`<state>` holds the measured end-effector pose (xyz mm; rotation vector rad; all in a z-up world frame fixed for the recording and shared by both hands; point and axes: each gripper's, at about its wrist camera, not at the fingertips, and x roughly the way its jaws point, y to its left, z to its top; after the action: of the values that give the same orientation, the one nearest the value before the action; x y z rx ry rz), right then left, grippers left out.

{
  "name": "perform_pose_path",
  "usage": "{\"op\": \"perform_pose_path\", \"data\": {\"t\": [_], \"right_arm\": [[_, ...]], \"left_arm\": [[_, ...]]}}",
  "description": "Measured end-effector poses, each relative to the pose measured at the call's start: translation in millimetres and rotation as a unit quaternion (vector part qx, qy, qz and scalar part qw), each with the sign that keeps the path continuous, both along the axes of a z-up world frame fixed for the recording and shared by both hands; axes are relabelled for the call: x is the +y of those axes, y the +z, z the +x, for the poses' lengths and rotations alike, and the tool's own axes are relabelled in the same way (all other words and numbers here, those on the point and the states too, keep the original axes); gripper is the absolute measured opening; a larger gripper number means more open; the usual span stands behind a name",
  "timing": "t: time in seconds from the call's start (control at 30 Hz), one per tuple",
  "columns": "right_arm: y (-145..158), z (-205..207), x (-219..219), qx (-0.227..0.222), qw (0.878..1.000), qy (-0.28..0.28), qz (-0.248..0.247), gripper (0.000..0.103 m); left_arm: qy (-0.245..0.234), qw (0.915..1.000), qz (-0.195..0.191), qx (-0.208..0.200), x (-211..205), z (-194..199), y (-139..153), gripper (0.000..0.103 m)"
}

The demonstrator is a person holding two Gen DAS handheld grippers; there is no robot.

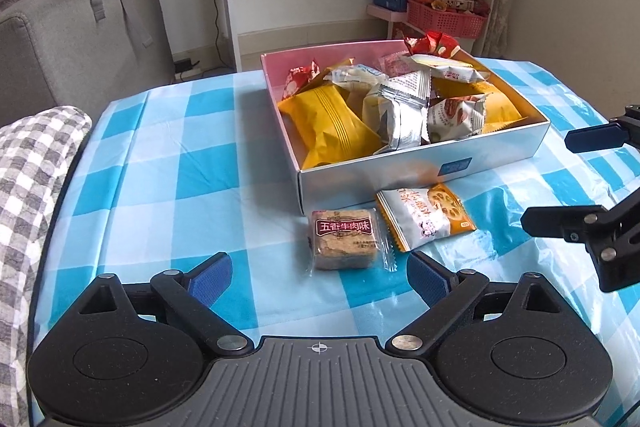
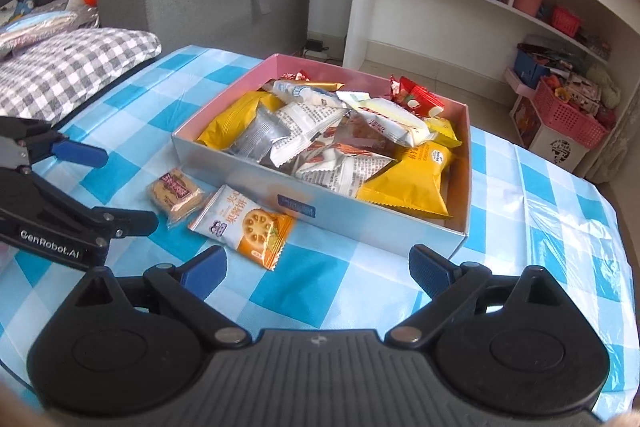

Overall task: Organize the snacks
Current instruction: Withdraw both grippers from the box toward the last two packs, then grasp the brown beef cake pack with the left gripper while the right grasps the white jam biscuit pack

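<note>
Left wrist view: a square brown biscuit in clear wrap with a dark red label [image 1: 344,243] lies on the blue-and-white checked plastic tablecloth [image 1: 168,163], just ahead of the left gripper [image 1: 319,277] and between the lines of its two blue-padded fingers [image 1: 214,273]. Those fingers stand wide apart, holding nothing and touching nothing. Just beside the biscuit, to its right and overlapping its wrap edge, lies a white-and-orange foil packet printed with a round lotus-shaped cracker [image 1: 426,217]. Both loose snacks rest close in front of the near wall of a shallow silver cardboard box with a pink inner lining [image 1: 400,171], which is heaped with wrapped snacks: yellow pillow packs, silver foil packs and small red sachets, too piled up to count exactly.

From the right wrist view, the right gripper [image 2: 316,269] hovers over the cloth near the box's front corner [image 2: 456,239], its fingers also spread wide with nothing between them. The cracker packet [image 2: 248,223] lies just ahead and left of it, the biscuit [image 2: 176,193] farther left, next to the left gripper [image 2: 120,191].

Counted: two grippers, two loose snacks on the cloth, one box.
</note>
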<state>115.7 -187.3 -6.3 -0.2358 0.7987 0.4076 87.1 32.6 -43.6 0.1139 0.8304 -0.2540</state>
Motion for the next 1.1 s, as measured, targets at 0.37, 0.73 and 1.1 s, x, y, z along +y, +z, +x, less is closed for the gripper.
{"op": "perform_pose_path", "data": {"t": [0.37,0.73,1.1], "right_arm": [[-17,3,14,0.009,0.998,0.059,-0.012,0.096],[-37,23,28,0.042,0.998,0.054,0.012,0.077],[-34,11,52,0.071,0.990,0.120,0.036,0.060]], "left_arm": [[-0.003,0.9998,-0.016,0.007,-11,20,-14,0.062],[0.020,0.9992,-0.013,0.032,-8,22,-12,0.039],[0.062,0.9965,0.009,0.055,27,18,-7,0.040]]}}
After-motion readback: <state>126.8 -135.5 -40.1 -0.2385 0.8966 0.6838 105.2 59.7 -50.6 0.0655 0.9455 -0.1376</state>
